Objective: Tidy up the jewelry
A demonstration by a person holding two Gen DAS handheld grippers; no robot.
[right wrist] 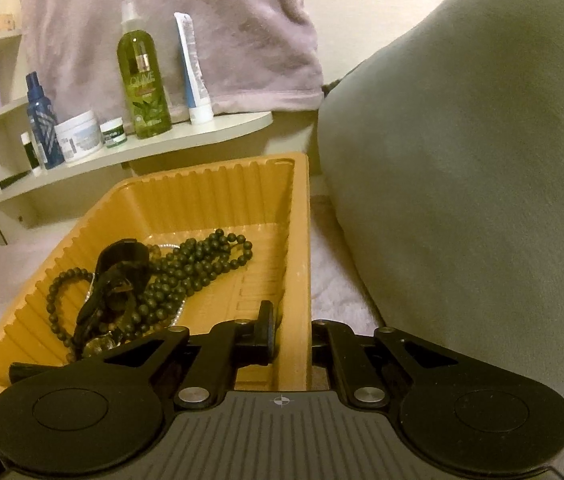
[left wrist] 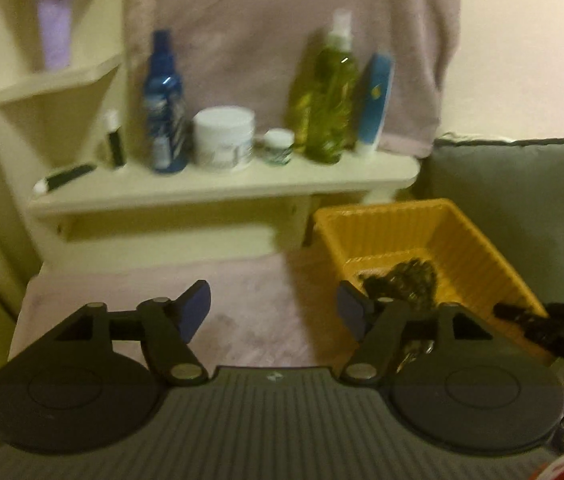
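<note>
A yellow ribbed plastic tray point(right wrist: 217, 204) sits on the pink cloth and holds dark bead necklaces point(right wrist: 197, 264) and a black hair clip point(right wrist: 121, 264). My right gripper point(right wrist: 292, 336) is shut on the tray's right wall, one finger inside and one outside. In the left wrist view the tray point(left wrist: 398, 232) is at the right with the beads point(left wrist: 406, 280) inside it. My left gripper point(left wrist: 273, 312) is open and empty over the cloth, just left of the tray.
A cream shelf point(left wrist: 217, 184) behind holds a blue bottle point(left wrist: 163, 104), a white jar point(left wrist: 223, 138), a green bottle point(left wrist: 332, 96) and a blue tube point(left wrist: 376, 104). A grey-green cushion point(right wrist: 462, 160) stands right of the tray. A pink towel point(left wrist: 282, 40) hangs behind.
</note>
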